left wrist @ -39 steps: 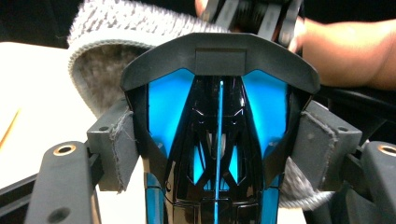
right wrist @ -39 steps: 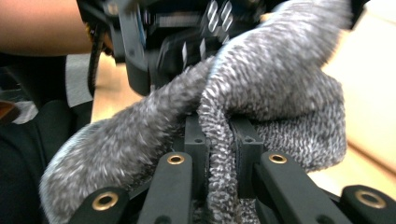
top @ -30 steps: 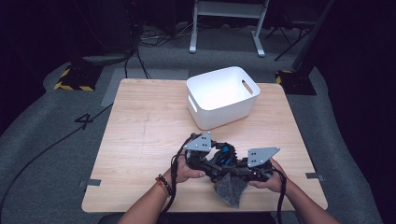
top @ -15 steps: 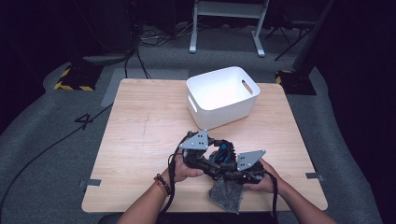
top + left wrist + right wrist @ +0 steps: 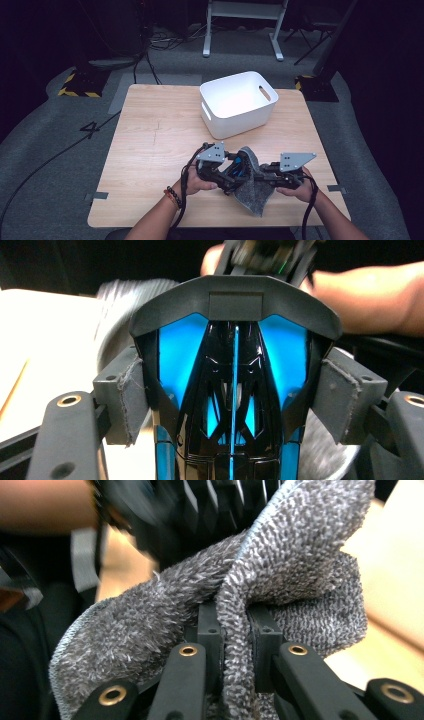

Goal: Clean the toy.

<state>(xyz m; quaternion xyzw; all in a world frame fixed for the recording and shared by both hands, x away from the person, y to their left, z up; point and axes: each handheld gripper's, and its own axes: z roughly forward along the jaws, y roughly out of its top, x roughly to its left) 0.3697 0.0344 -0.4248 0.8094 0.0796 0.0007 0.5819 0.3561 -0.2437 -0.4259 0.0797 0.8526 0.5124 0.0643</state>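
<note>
Grey cloth (image 5: 252, 187), towel-like weave, held up near the front edge of the surface (image 5: 150, 150), between the two hands. Upper part rises in a fold beside a black and blue object (image 5: 236, 170); lower part hangs in a point toward the front edge.

Right gripper view: a doubled fold of the cloth (image 5: 280, 575) runs straight down between the two black pads, which press on it from both sides. Right tool (image 5: 265, 175) therefore clamped on the cloth.

Left tool (image 5: 227, 176) grips the black and blue object. Left gripper view: the object (image 5: 235, 390) stands upright between the grey pads, glossy black ribs over bright blue panels, a dark arched cap across its top. Both pads sit against its sides; jaws part-way apart around it. Cloth (image 5: 120, 300) visible behind the object, blurred.

High view: the two tools face each other, tips close together, with cloth and object meeting between them. Whether the cloth is wrapped around the object or only lying against it, cannot tell.

Further out: white bin (image 5: 239, 102) with cut-out handles, on the far right part of the surface, well apart from the hands. Left wrist wears a beaded bracelet (image 5: 172, 196).
</note>
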